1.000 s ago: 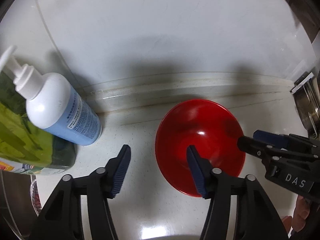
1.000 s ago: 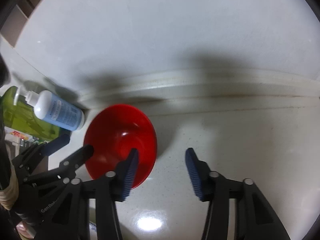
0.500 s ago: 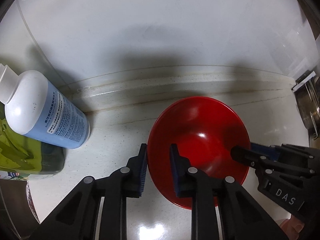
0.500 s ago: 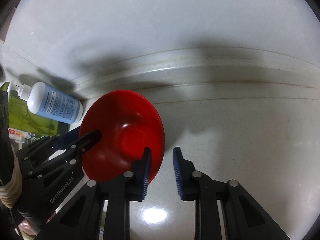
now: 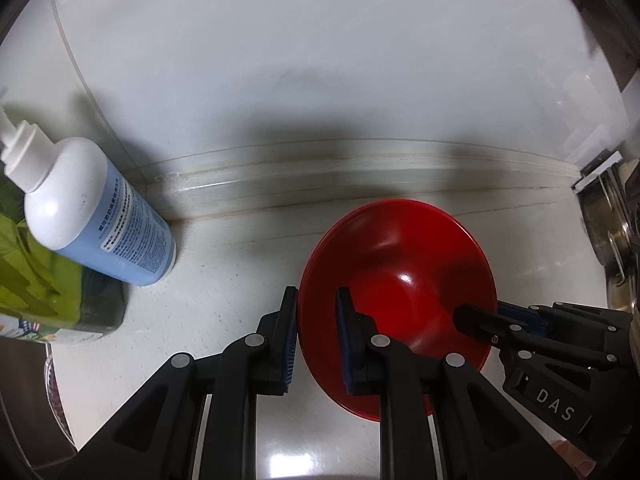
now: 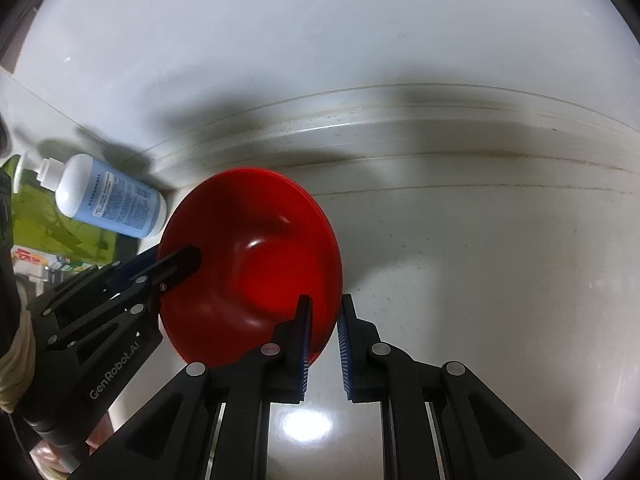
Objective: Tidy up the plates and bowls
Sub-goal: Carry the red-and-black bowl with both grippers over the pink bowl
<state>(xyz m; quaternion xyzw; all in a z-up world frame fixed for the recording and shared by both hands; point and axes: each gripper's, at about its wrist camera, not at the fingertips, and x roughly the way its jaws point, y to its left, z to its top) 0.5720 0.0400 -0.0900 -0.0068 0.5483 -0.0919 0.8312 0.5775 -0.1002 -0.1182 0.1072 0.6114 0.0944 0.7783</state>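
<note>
On the pale speckled stone counter (image 5: 224,304), the glossy red plastic bowl (image 5: 400,280) is pinched at opposite rim edges by the left gripper (image 5: 318,334) and right gripper (image 6: 323,338); uneven lifting could let the slick rim slip free

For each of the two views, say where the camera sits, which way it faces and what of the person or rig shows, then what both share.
Left wrist: on the left gripper, looking steeply down at the counter; its fingers clamp the bowl rim; the right gripper enters from the right.
Right wrist: on the right gripper, facing down likewise; its fingers clamp the bowl's opposite rim; the left gripper and a hand show at left.
Shared: the bowl, both grippers, the bottle, the counter.
</note>
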